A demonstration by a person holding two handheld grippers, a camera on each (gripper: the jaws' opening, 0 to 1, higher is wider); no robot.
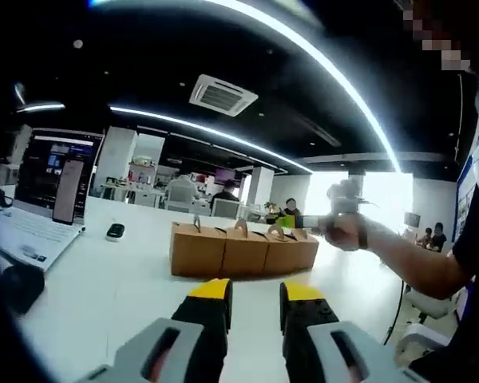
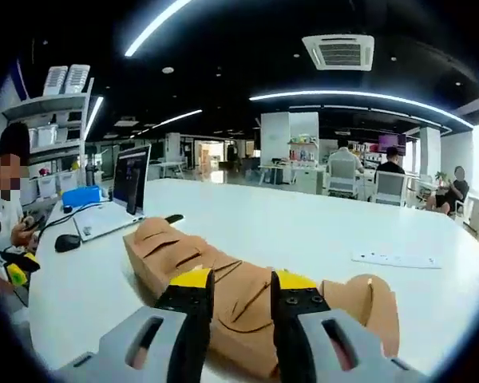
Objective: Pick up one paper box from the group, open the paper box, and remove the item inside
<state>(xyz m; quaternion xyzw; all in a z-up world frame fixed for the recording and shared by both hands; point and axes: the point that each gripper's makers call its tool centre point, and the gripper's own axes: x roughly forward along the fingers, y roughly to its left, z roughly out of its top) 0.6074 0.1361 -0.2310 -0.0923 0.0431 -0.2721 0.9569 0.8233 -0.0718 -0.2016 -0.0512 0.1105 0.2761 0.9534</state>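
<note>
A: Where do the paper boxes [image 1: 243, 249] sit just now?

B: In a row on the white table [image 1: 104, 295], touching side by side. From the left gripper view the row lies straight ahead and well apart from the left gripper [image 1: 255, 299], its long axis running across the line of the jaws.

A: And the other side?

B: The right gripper [image 2: 241, 289] is far nearer. In the right gripper view the same row [image 2: 247, 299] passes just under and beyond its yellow tips, slanting from upper left to lower right (the nearest handle flap shows at the right, past the right-hand jaw).

A: Is either one grasping anything?

B: No. Both sets of jaws stand parted with a clear gap and nothing between them, so both are released.

A: So which gripper takes the box?

B: My judgement is the right, since it hangs just over the row; the left would have to travel across bare table first. A laptop [image 2: 112, 211] and mouse [image 2: 67, 242] lie off to the side, clear of the path
</note>
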